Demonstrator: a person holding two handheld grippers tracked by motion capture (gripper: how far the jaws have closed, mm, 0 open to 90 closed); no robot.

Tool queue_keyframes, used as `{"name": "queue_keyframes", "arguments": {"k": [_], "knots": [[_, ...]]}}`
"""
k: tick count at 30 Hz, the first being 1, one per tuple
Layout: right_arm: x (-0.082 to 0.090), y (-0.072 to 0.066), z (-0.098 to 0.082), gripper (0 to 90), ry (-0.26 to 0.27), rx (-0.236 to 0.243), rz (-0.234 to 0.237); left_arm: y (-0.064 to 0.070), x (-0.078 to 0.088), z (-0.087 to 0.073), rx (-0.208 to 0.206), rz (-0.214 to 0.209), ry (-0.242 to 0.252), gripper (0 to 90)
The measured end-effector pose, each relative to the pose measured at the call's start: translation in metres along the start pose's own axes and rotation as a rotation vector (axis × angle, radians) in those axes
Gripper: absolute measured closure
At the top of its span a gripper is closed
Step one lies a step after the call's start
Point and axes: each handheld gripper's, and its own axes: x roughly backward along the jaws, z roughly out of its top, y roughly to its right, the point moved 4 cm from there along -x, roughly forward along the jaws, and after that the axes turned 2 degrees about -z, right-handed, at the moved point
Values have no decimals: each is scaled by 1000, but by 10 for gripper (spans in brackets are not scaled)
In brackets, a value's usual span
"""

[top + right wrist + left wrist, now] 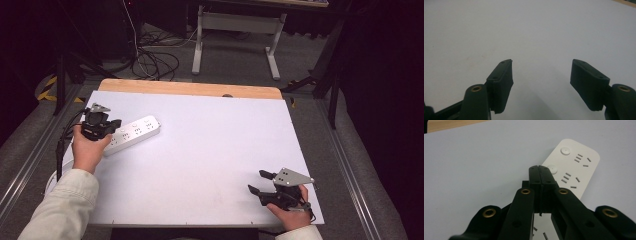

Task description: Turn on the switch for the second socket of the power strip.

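Jaws of my left gripper are pressed flat together with nothing between them, their tips poised over the white plastic power strip, beside one of its round buttons; whether they touch it I cannot tell. From the high view I see that long, flat strip lying slantwise near the left edge of the white-topped table, towards its far left corner, with my left gripper above its nearer end and my left hand wrapped round the gripper's body. My right gripper sits near the table's near right corner, well apart from the strip, held by my right hand. Its jaws stand wide apart and hold nothing; in the right gripper view I see bare white tabletop between the two pads.
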Motion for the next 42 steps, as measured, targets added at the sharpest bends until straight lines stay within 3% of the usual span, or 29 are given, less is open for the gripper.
{"name": "queue_keyframes", "arguments": {"k": [9, 15, 23, 28, 36, 42], "knots": [[-1, 0, -1, 350, -5, -3, 4, -3, -9, -3, 20, -2, -27, 896], [-1, 0, -1, 350, -10, -3, 7, -3, -12, -5, 65, -45, -69, 896], [-2, 0, -1, 350, -9, -6, 14, -2, -16, -5, 69, -50, -72, 895], [-3, 0, -1, 350, -11, -5, 17, -4, -17, -5, 53, -25, -61, 894], [-2, 0, -1, 350, -13, -4, 18, -1, -19, -7, 49, -20, -72, 892], [-3, 0, -1, 350, -12, -4, 21, 1, -20, -7, 11, -3, -67, 887]]}}
